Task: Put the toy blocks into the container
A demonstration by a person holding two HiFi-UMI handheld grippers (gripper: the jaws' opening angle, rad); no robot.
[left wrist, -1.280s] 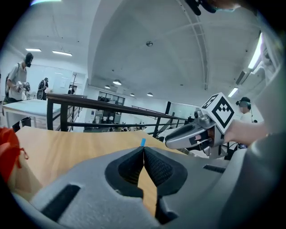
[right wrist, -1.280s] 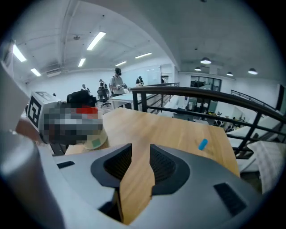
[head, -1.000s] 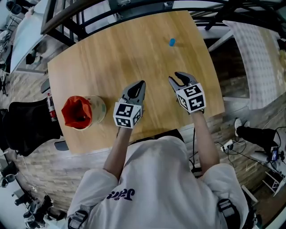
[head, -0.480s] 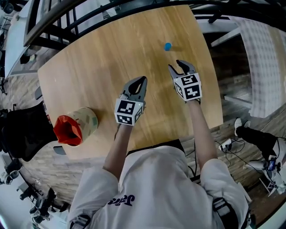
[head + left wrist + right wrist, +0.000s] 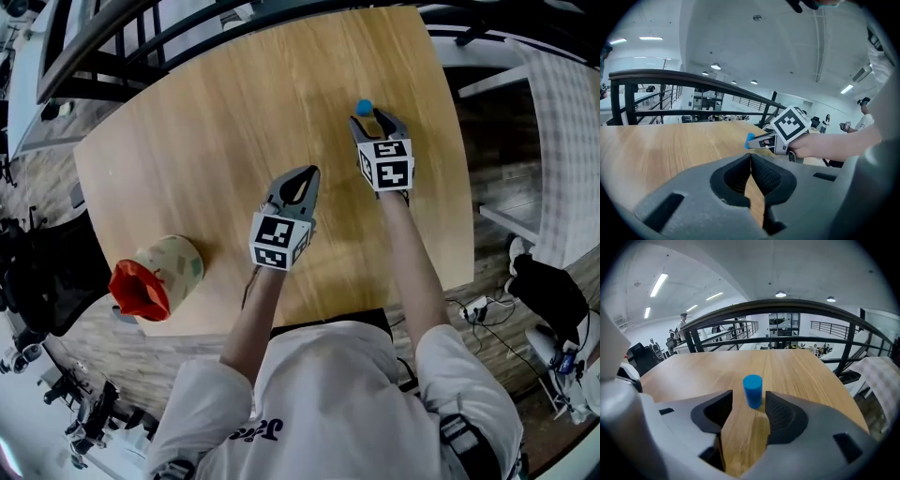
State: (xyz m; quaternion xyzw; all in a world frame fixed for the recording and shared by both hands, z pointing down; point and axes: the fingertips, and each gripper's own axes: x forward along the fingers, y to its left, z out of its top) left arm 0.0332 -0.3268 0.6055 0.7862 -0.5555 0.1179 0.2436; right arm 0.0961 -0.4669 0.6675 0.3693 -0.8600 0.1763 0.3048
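A small blue cylinder block (image 5: 364, 108) stands upright on the far right part of the round wooden table (image 5: 216, 122). My right gripper (image 5: 373, 120) has reached it. In the right gripper view the block (image 5: 753, 391) sits between the jaw tips of the right gripper (image 5: 749, 395), whose jaws are opening and do not press on it. My left gripper (image 5: 306, 175) hovers over the table's middle, shut and empty, its jaws meeting at the left gripper (image 5: 751, 155). The container (image 5: 172, 265), a beige tub with a red-orange lining (image 5: 134, 289), lies at the table's near left edge.
A dark curved railing (image 5: 797, 305) runs beyond the table's far edge. The table's right edge (image 5: 457, 187) drops to a wood floor with cables (image 5: 483, 309). Dark equipment (image 5: 37, 281) stands left of the container.
My right gripper has moved forward to the blue block and its jaws have spread around it. The left gripper has shifted slightly forward and stays shut.
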